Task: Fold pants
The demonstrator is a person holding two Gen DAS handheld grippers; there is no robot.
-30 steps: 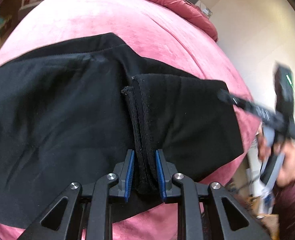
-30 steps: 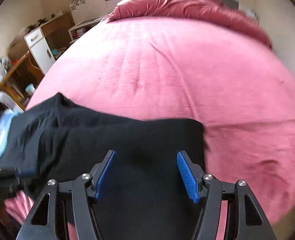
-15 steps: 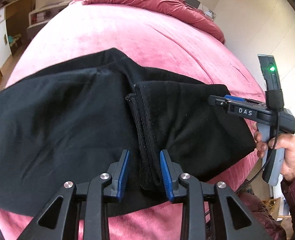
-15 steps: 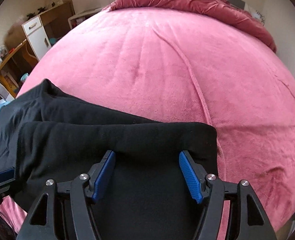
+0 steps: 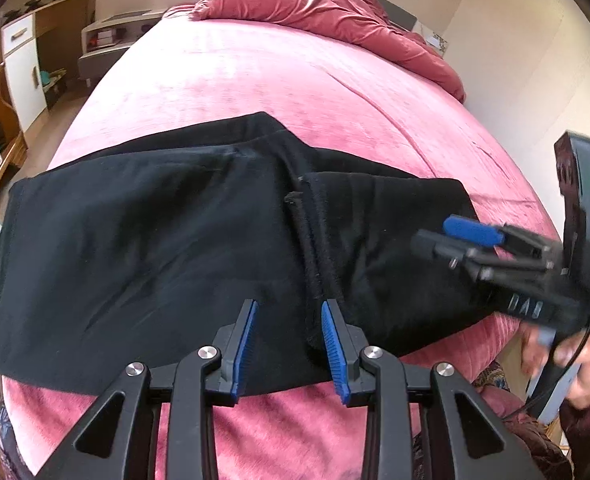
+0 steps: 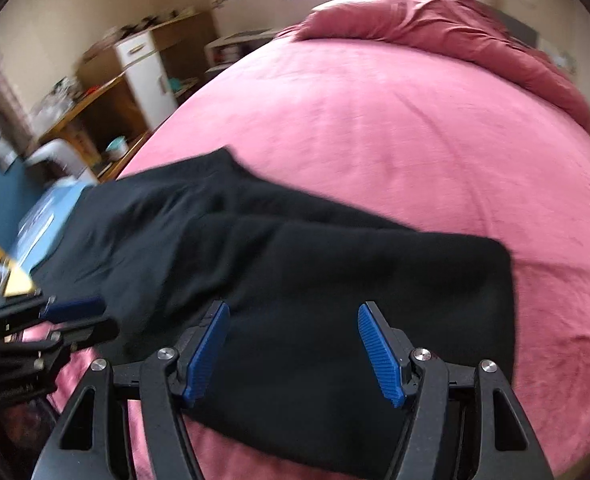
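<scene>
My left gripper [image 5: 289, 346], jaws just opened and holding nothing, hovers over black pants [image 5: 155, 240] lying lengthwise left-right across frame; right gripper [image 6: 293, 354] wide, empty.

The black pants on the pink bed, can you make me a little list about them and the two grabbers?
pants: black pants, lying flat, one end folded back over the middle
hem of folded part: hem, in front of left gripper
surface: pink bed
left gripper: left gripper, jaws have just been opening, holding nothing
right gripper: right gripper, open above the pants
</scene>
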